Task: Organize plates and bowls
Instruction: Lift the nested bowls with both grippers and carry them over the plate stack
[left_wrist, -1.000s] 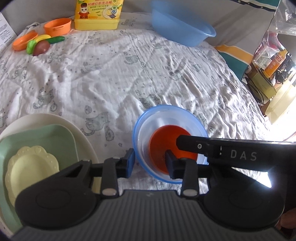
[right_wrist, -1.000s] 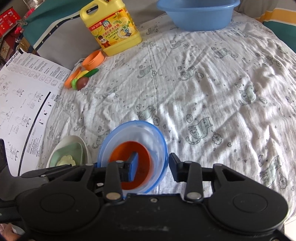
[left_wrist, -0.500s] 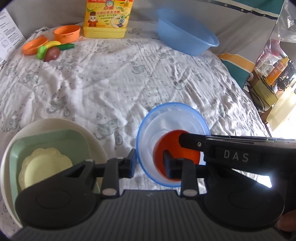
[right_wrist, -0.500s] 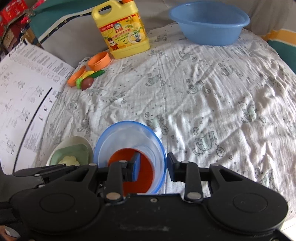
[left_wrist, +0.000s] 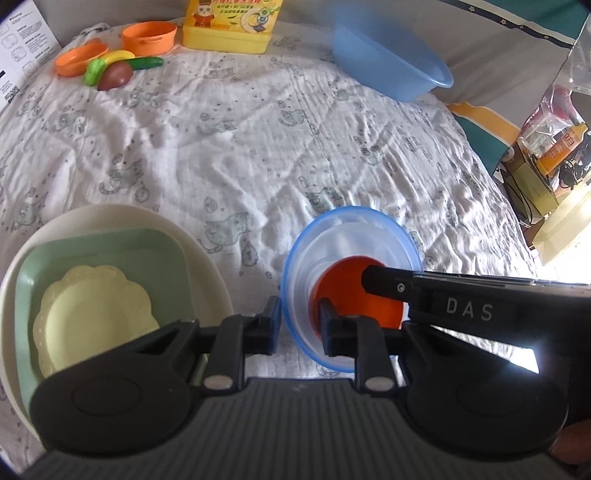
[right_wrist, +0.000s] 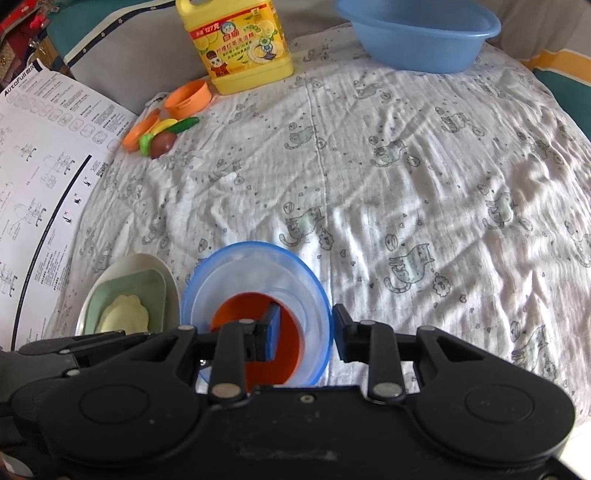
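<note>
A clear bowl with a blue rim (left_wrist: 351, 236) (right_wrist: 255, 266) sits on the white cloth with a small orange bowl (left_wrist: 354, 291) (right_wrist: 236, 310) nested in it. My left gripper (left_wrist: 298, 321) straddles its left rim, one finger outside and one inside. Its jaws are closing, and I see no firm press. My right gripper (right_wrist: 306, 332) straddles the right rim the same way, open, with a gap at its inner pad. To the left lies a cream round plate (left_wrist: 110, 218) (right_wrist: 136, 258) bearing a green square plate (left_wrist: 92, 243) and a yellow scalloped plate (left_wrist: 92, 306).
A blue basin (left_wrist: 391, 74) (right_wrist: 417, 33) and a yellow detergent bottle (left_wrist: 229, 26) (right_wrist: 240, 40) stand at the far edge. An orange toy pot (left_wrist: 147, 35) and toy vegetables lie at the far left. A printed sheet (right_wrist: 44, 166) hangs on the left; clutter (left_wrist: 546, 155) sits beyond the right edge.
The left jaws have narrowed around the bowl's rim, and the right jaws a little. Both views have tipped slightly, so the far objects and the plate stack have shifted in the frames.
</note>
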